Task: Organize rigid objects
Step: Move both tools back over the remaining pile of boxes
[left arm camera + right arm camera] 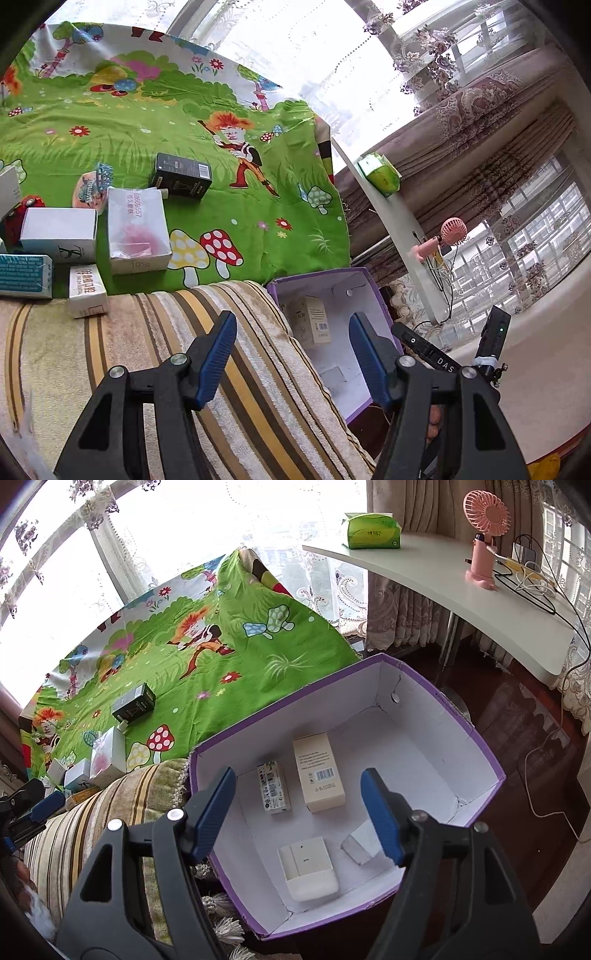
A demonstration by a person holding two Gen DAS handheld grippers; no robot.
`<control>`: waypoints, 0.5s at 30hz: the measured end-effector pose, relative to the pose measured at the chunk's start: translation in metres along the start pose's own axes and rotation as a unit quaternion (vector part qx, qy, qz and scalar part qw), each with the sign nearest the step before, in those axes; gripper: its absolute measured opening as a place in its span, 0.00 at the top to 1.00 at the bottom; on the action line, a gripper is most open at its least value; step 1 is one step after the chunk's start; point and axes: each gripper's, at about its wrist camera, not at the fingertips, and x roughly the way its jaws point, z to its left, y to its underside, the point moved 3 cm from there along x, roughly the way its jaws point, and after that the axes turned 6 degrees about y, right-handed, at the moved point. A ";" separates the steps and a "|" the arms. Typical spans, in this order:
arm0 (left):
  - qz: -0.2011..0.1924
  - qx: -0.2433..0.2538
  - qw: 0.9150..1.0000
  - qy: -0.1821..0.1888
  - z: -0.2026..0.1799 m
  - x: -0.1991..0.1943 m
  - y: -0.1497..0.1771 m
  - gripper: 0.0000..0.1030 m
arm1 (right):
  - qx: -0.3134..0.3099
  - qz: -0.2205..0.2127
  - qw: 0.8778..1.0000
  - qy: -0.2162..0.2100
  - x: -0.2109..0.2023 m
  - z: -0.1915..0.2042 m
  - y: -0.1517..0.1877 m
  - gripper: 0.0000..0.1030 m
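Right hand-held gripper (297, 814): jaws parted wide, nothing between the blue pads, hanging over the open purple box (436, 688). Directly below and between its fingers, on the white floor of the box: a small patterned carton (274, 789), just beside it a taller beige carton (319, 772) with a barcode, nearer the gripper a flat white case (309, 867), and by the right finger a small grey-white piece (360, 843), partly hidden. Beyond the box, a white desk (443, 579) bearing a green tissue pack (371, 531) and a pink fan (484, 531).

Left hand-held gripper (293, 360): also spread open, empty, poised above a striped towel (147, 350) beside the same purple box (321, 275), seen past its right finger. Ahead and to the left, on the green cartoon sheet (240, 206), more boxes well apart from the gripper: a small white box (88, 290) at the towel's edge, a teal-printed box (24, 275), a white box with script lettering (59, 234), a larger white-and-pink box (138, 230), and farther off a black box (181, 175).
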 end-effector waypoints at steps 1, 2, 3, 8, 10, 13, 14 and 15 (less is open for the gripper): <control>-0.006 0.000 1.000 -0.008 0.004 -0.004 -0.002 0.38 | -0.005 0.000 1.000 -0.004 0.000 0.005 0.000 0.29; -0.012 0.001 1.000 -0.019 0.008 -0.009 -0.004 0.38 | -0.012 -0.001 1.000 -0.006 0.000 0.009 0.001 0.29; -0.018 0.001 0.999 -0.029 0.014 -0.015 -0.007 0.38 | -0.019 0.000 1.000 -0.007 -0.001 0.014 0.001 0.29; -0.054 -0.042 0.996 -0.057 0.055 -0.049 -0.017 0.37 | -0.049 0.001 0.999 -0.017 0.000 0.039 0.004 0.29; -0.070 -0.063 0.993 -0.068 0.073 -0.064 -0.020 0.36 | -0.052 0.009 0.998 -0.035 0.004 0.050 0.005 0.29; -0.090 -0.097 0.988 -0.082 0.100 -0.083 -0.022 0.35 | -0.064 0.014 0.997 -0.049 0.007 0.067 0.006 0.29; -0.096 -0.108 0.986 -0.086 0.109 -0.088 -0.023 0.34 | -0.070 0.014 0.996 -0.052 0.007 0.073 0.006 0.29; -0.101 -0.119 0.983 -0.091 0.119 -0.094 -0.022 0.34 | -0.076 0.015 0.995 -0.056 0.008 0.079 0.006 0.29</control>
